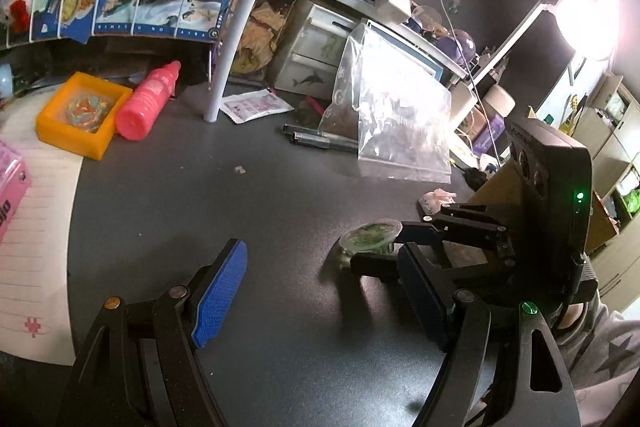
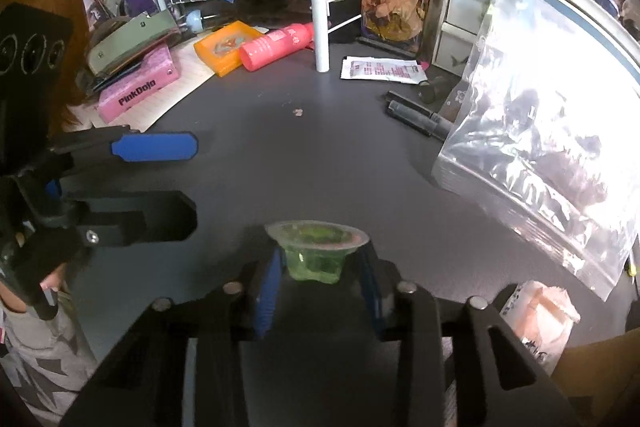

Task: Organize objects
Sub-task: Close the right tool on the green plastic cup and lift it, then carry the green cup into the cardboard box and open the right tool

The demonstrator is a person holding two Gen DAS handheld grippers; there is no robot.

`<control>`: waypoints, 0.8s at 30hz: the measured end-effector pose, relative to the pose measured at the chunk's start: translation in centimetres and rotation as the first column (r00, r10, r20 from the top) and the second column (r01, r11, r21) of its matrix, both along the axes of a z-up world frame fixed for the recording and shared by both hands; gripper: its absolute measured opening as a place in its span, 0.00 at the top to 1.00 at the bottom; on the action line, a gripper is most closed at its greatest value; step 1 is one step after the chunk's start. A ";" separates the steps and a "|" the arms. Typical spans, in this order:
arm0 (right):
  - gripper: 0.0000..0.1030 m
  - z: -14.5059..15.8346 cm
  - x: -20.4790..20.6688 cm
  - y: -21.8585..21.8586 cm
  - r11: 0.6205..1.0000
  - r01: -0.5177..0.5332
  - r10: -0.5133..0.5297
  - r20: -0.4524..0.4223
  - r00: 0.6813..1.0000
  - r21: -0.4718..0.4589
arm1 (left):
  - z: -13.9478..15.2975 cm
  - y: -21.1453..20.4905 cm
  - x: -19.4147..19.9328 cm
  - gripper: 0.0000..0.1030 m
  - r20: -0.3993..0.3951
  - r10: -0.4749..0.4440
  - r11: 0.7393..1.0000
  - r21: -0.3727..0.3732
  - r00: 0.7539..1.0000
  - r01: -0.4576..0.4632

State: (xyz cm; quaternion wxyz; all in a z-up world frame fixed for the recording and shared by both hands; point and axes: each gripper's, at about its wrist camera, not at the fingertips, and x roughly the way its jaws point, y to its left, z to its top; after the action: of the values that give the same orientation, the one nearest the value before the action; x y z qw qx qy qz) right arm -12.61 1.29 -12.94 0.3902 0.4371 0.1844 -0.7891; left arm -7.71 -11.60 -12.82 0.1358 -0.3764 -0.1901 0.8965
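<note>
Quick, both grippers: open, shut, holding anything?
Left gripper: open, nothing between its fingers, over the dark tabletop.
Right gripper: closed on the small green jelly cup, a pad on each side of it.

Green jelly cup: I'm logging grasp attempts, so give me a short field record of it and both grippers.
object: green jelly cup, clear, sealed lid
resting on: dark table, upright
right gripper: fingers on both sides of the cup, pads against it
left gripper: open, holding nothing, beside the cup
nearby: clear zip bag to the right
</note>
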 end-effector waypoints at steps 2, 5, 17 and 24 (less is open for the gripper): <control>0.71 0.0 0.0 0.0 1.000 -0.004 0.004 -0.006 1.000 -0.001 | -0.2 0.2 0.0 0.27 0.006 -0.004 1.000 0.003 1.000 0.004; 0.71 0.0 0.5 0.0 1.000 -0.018 0.018 -0.024 1.000 -0.003 | -0.3 0.6 0.2 0.27 0.010 -0.013 1.000 0.011 1.000 0.013; 0.71 4.7 5.7 1.0 0.986 -0.137 0.122 -0.141 0.982 -0.098 | 3.6 2.9 2.7 0.27 -0.082 -0.092 0.992 0.084 0.992 0.098; 0.71 8.8 8.9 3.0 0.972 -0.183 0.140 -0.261 0.955 -0.146 | 7.4 5.0 4.5 0.27 -0.166 -0.155 0.980 0.096 0.974 0.172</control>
State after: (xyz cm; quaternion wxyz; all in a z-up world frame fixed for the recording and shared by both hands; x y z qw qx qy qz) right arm -3.69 4.30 -4.16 0.4630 0.2834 0.1997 -0.8158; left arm -3.25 -6.55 -5.44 0.2443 -0.3105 -0.1960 0.8975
